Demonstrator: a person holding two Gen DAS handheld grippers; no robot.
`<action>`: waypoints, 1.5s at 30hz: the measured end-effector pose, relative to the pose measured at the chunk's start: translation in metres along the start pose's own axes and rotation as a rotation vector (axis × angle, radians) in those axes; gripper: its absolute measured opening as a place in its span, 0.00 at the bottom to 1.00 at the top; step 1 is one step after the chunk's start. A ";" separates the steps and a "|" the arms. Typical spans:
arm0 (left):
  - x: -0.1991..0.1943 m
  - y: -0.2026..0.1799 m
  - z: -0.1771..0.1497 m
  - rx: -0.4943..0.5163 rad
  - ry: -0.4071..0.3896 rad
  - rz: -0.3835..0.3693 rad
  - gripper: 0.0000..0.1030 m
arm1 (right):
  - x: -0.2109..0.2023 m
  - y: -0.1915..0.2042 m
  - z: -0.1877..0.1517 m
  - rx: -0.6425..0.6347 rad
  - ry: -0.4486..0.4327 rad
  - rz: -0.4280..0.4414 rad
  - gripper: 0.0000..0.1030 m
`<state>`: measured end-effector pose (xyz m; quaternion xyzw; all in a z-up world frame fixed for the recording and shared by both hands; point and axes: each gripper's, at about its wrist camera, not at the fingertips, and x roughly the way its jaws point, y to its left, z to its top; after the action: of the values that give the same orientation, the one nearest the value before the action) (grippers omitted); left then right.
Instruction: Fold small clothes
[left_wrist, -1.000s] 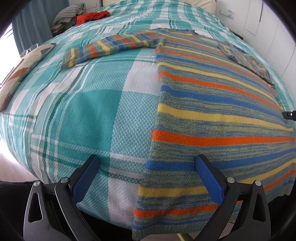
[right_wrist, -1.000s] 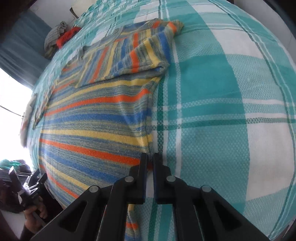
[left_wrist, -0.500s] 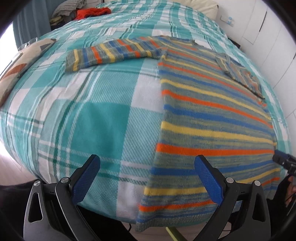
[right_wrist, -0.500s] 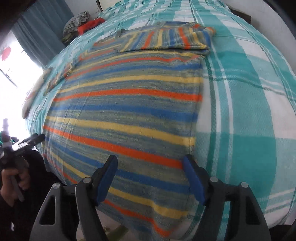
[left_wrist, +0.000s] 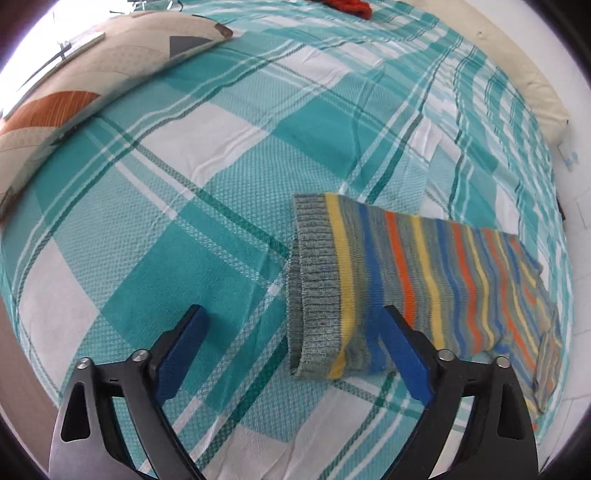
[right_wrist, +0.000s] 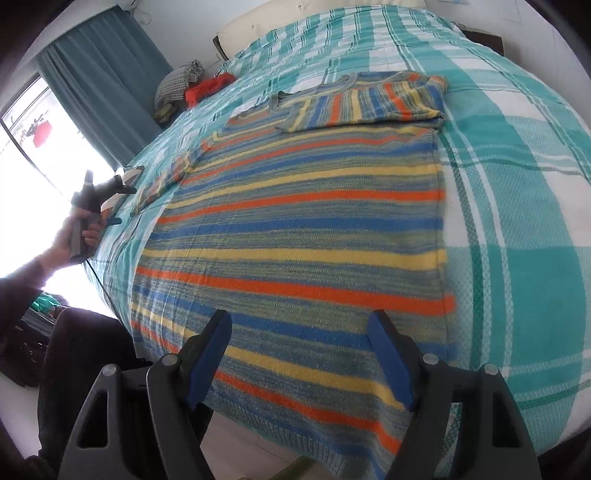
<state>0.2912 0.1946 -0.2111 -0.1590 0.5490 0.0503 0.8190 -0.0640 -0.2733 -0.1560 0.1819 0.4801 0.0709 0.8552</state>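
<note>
Striped sweater spread flat on a plaid bed, both tongs above it

Left wrist view: the left tongs (left_wrist: 291, 350) are closing, nothing pinched yet; the sweater's sleeve (left_wrist: 406, 288) lies with its grey cuff between the fingers, running away to the right across the teal plaid bed (left_wrist: 184, 184), a pillow (left_wrist: 92, 74) beyond. Right wrist view: the right tongs (right_wrist: 301, 354) are opening and empty over the sweater (right_wrist: 295, 221) hem, the body stretching away toward the collar; teal curtains (right_wrist: 99, 74) hang by a window.
</note>
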 end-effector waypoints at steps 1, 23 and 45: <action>0.002 -0.006 -0.002 0.027 -0.018 0.030 0.48 | 0.002 0.001 0.000 -0.012 0.006 -0.006 0.73; -0.099 -0.364 -0.084 0.818 -0.161 -0.301 0.76 | 0.002 -0.011 0.000 0.049 0.003 0.082 0.73; -0.056 -0.125 -0.121 0.451 -0.104 -0.114 0.95 | -0.030 -0.020 0.015 0.029 -0.129 -0.006 0.73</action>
<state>0.1940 0.0439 -0.1760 -0.0001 0.4936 -0.1119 0.8625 -0.0676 -0.3045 -0.1328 0.1969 0.4255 0.0496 0.8819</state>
